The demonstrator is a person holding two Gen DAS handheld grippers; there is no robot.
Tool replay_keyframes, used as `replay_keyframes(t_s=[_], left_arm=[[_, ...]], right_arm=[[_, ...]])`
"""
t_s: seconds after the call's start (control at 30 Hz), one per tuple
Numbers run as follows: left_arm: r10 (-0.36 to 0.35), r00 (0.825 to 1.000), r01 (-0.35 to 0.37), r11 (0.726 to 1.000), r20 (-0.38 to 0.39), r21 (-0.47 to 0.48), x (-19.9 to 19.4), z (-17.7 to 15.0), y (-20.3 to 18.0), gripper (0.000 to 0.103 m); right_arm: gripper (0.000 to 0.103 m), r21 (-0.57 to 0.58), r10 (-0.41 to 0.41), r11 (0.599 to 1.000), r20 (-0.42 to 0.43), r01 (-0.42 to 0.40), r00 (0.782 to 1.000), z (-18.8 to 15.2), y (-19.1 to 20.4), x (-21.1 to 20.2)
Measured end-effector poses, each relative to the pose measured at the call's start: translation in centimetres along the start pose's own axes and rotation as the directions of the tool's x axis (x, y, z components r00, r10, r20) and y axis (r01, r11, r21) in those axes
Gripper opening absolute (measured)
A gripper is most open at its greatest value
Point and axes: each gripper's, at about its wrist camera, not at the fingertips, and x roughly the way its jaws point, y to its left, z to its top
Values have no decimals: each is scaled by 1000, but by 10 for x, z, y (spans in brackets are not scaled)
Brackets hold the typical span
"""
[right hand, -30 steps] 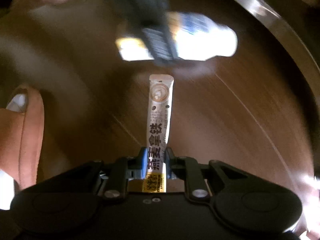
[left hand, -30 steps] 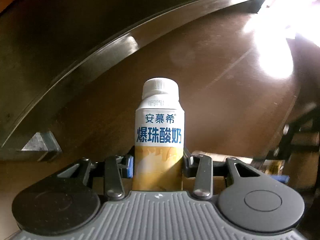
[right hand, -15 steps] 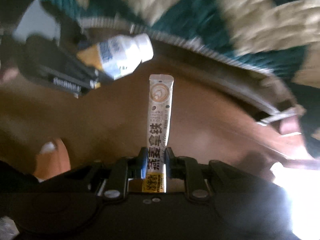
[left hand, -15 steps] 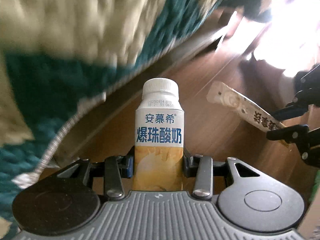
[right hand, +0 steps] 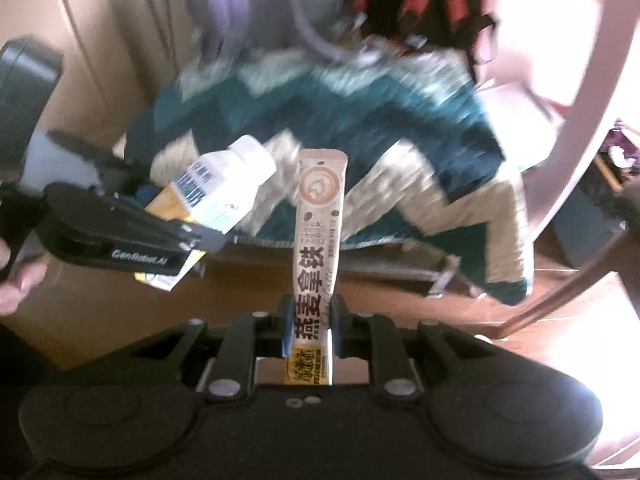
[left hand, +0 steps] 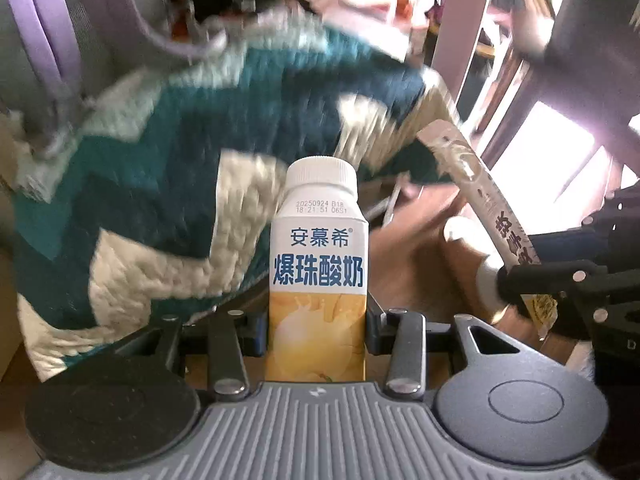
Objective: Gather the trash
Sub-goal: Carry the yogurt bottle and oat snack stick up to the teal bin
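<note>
My left gripper [left hand: 318, 320] is shut on a white and yellow yogurt bottle [left hand: 319, 276] with a white cap, held upright. My right gripper [right hand: 312, 328] is shut on a long beige latte sachet [right hand: 318, 240] that sticks up from the jaws. In the left wrist view the sachet [left hand: 480, 196] and the right gripper [left hand: 560, 284] show at the right. In the right wrist view the bottle [right hand: 216, 192] and the left gripper [right hand: 120, 240] show at the left, close beside the sachet.
A teal and cream zigzag quilt [left hand: 160, 184] hangs over a seat ahead, also in the right wrist view [right hand: 400, 152]. A purple-strapped bag [left hand: 80, 20] and a red and black bag [right hand: 420, 0] sit behind it. Brown wooden floor [right hand: 120, 304] lies below. Bright window light at right [left hand: 560, 152].
Both grippers have swung up from the dark wooden surface toward the quilt and bags, still holding the bottle and the sachet. The two grippers have come closer together.
</note>
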Motion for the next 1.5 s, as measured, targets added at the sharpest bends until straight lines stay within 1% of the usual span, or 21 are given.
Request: replay_keyframes(t_s=[0.07, 0.1, 0.23, 0.33, 0.47, 0.6, 0.7, 0.77, 0.93, 1.03, 1.1, 1.2, 1.27, 1.33, 1.47, 1.5], left_arm=[[4, 999, -4, 1000, 35, -14, -26, 17, -8, 42], [4, 999, -4, 1000, 54, -17, -38, 14, -16, 42], [17, 990, -17, 1000, 142, 0, -91, 38, -56, 42], [11, 978, -16, 1000, 210, 22, -120, 58, -88, 42], [-28, 957, 17, 999, 290, 41, -156, 88, -129, 42], [-73, 927, 40, 995, 368, 95, -181, 121, -172, 42], [-103, 904, 54, 990, 414, 128, -197, 148, -203, 42], [-117, 890, 51, 986, 441, 159, -207, 167, -225, 42], [-167, 867, 67, 973, 470, 221, -222, 216, -272, 42], [-186, 852, 66, 965, 490, 252, -227, 244, -297, 42], [-197, 848, 69, 962, 492, 265, -229, 263, -314, 42], [-213, 845, 77, 956, 491, 281, -225, 290, -335, 42], [-223, 840, 76, 951, 494, 300, -220, 304, -350, 42], [-232, 845, 83, 947, 482, 312, -213, 317, -365, 42], [-237, 864, 90, 941, 444, 326, -188, 340, -390, 42], [-239, 871, 97, 940, 429, 327, -180, 345, -395, 42]], right_arm=[[17, 33, -8, 999, 48, 7, 999, 3, -9, -30], [17, 37, -16, 999, 76, 13, 997, 4, -14, -45], [17, 60, -45, 998, 173, 36, 984, 7, -39, -97], [17, 69, -82, 995, 245, 67, 966, 11, -57, -139], [17, 103, -120, 990, 325, 91, 938, 14, -87, -188], [17, 139, -161, 984, 397, 115, 904, 19, -120, -231], [17, 169, -206, 975, 440, 145, 874, 23, -146, -259], [17, 193, -243, 966, 463, 170, 852, 26, -163, -277], [17, 254, -337, 938, 495, 237, 801, 33, -209, -319], [17, 293, -393, 916, 501, 276, 771, 38, -236, -335], [17, 322, -429, 898, 499, 299, 752, 41, -251, -344], [17, 357, -479, 872, 484, 335, 732, 44, -276, -351], [17, 377, -503, 858, 469, 350, 726, 44, -290, -352], [17, 391, -514, 848, 446, 358, 733, 46, -306, -348], [17, 415, -537, 828, 398, 376, 744, 48, -331, -331], [17, 422, -541, 823, 383, 380, 749, 47, -338, -325]])
